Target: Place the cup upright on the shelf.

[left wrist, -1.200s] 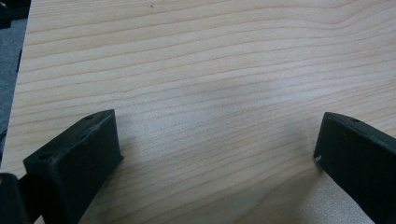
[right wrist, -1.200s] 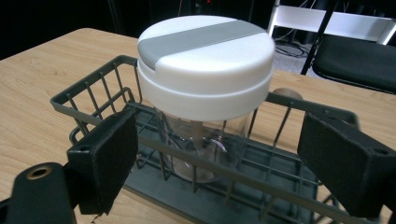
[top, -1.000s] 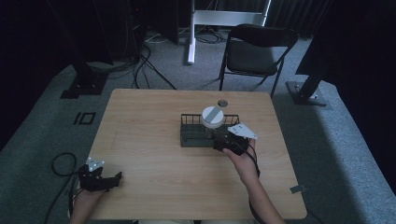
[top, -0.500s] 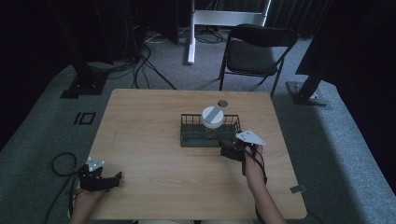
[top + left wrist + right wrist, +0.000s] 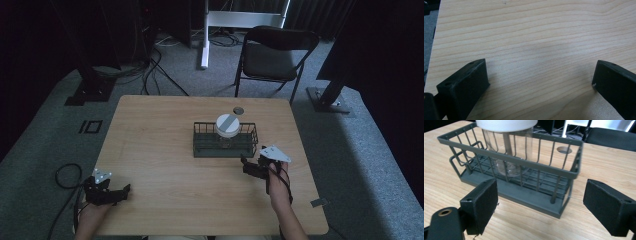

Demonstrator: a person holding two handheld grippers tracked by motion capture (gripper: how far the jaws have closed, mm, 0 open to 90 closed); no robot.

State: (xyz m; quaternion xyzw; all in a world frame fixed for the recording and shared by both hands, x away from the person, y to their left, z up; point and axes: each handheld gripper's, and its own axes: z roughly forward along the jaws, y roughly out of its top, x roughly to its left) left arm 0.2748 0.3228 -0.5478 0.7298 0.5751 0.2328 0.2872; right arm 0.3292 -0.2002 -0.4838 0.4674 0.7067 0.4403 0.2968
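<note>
My right tool (image 5: pixel 251 165), jaws wide and empty, sits just before the wire basket (image 5: pixel 529 192) mid-table holding a clear, white-lidded jar (image 5: pixel 510 150): stiff, light, best gripped by its rim.

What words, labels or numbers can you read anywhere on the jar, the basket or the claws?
None can be read.
The jar has a white lid with a plain grey stripe, no lettering.
The wire basket bears no label.
The right claw and the left claw have plain black jaws with no markings.
</note>
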